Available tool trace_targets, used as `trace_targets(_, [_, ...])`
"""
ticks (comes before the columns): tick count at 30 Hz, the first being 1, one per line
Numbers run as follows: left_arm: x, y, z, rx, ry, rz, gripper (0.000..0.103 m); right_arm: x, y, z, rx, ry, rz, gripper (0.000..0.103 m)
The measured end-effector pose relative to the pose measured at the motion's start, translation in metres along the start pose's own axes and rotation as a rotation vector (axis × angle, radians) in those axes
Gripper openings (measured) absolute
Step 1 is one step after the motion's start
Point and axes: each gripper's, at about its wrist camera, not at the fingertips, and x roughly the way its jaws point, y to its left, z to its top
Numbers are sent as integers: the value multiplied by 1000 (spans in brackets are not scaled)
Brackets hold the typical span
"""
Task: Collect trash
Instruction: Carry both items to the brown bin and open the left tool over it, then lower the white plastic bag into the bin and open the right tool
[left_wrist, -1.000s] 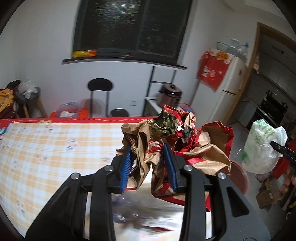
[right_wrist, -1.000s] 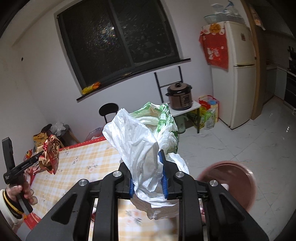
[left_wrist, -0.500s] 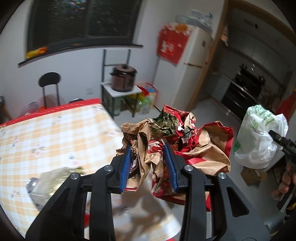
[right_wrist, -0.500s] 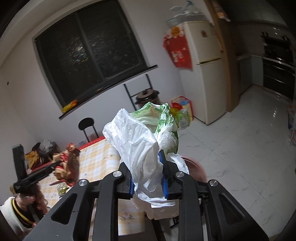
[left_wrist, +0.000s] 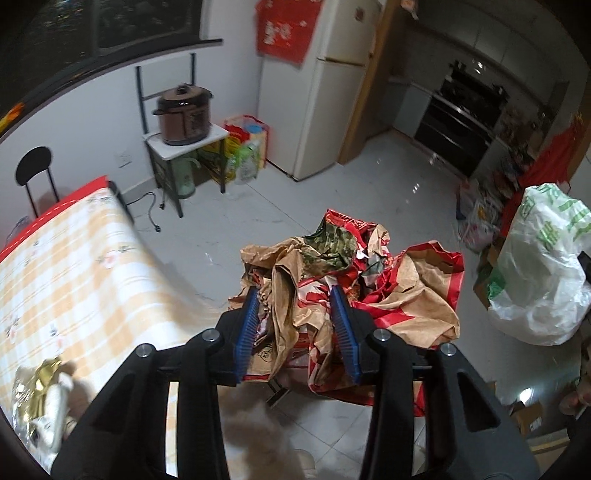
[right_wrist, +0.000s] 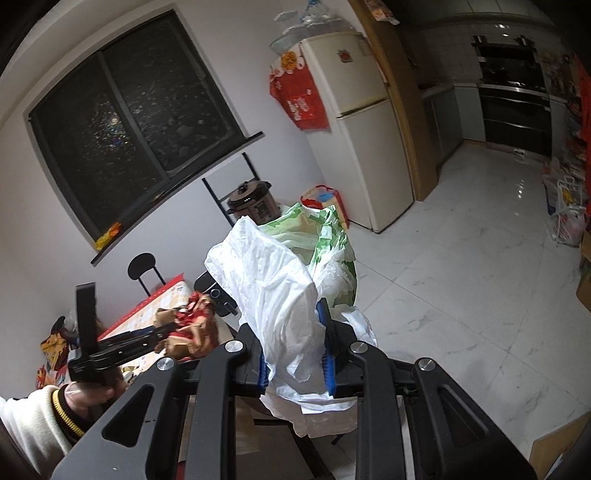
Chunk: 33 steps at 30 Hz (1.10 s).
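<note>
**Trash held in both tongs, off the worktop**

Trash fills both views. The left tongs are clamped on a crumpled wad of brown and red paper wrapping — it bulges up between the blue pads and spills to the right, held in the air over the white tiled floor. The right tongs are clamped on a white and green plastic bag, which stands up above the pads and hangs below them. Just left of the paper wad lies the worktop with its yellow checked cloth — a blurred gold and white scrap sits on its near corner. Farther off, a brown rice cooker stands on a small stand, and beyond it a cream fridge stands against the wall.
</note>
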Motion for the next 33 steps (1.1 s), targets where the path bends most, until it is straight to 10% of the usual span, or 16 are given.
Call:
trace_targets(8, [42, -22, 19, 49, 32, -9, 45, 6, -10, 0, 8, 8, -15, 22])
trace_targets(19, [54, -32, 29, 52, 13, -36, 80, 5, -4, -1, 11, 13, -26, 22])
trace_targets(33, [-80, 30, 18, -76, -211, 76, 96, 47, 29, 1, -1, 76, 98, 22])
